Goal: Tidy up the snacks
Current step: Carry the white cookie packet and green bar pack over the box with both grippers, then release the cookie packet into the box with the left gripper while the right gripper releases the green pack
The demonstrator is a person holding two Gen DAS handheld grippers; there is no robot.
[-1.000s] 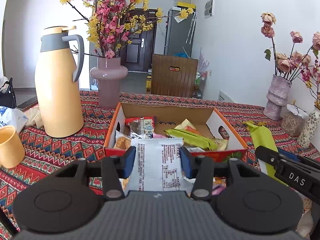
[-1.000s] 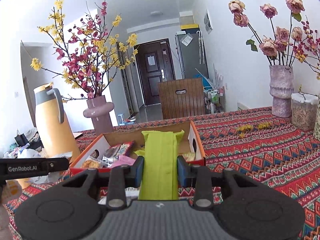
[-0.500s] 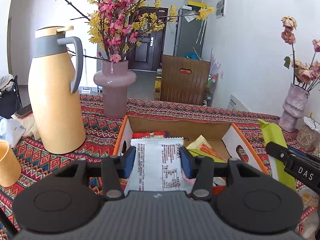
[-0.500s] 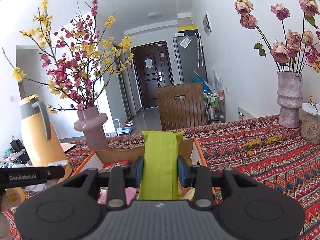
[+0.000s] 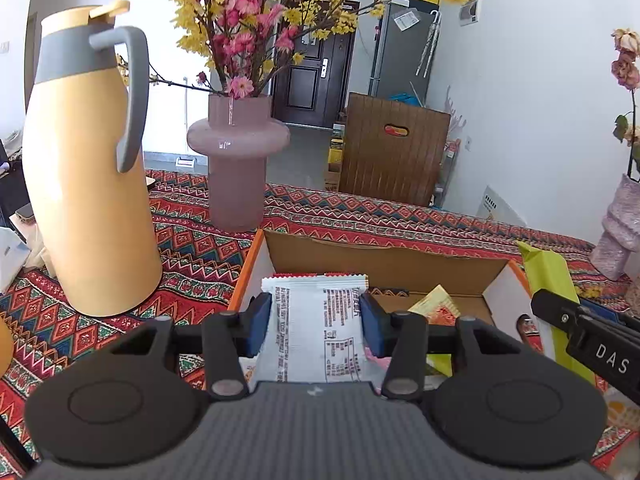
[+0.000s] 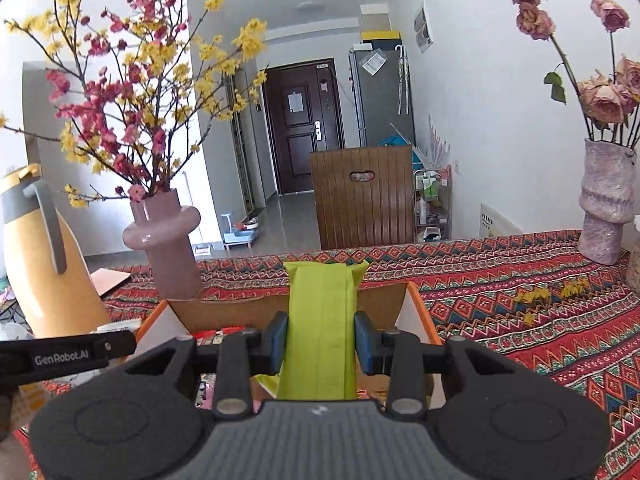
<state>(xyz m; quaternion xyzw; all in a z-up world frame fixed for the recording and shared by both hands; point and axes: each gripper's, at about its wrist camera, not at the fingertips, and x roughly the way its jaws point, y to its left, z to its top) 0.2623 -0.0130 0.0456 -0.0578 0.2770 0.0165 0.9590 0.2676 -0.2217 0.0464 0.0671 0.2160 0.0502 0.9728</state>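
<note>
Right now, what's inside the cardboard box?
In the box a yellow-orange packet and a red packet edge show. The rest is hidden behind the white packet in the left gripper and the green packet in the right gripper.

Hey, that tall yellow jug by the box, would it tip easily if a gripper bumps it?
Possibly. The jug is tall on a fairly narrow base, so a push near its top might rock it. Its smooth, glossy wall looks slippery; the grey handle seems the safer hold. Fill level cannot be seen.
</note>
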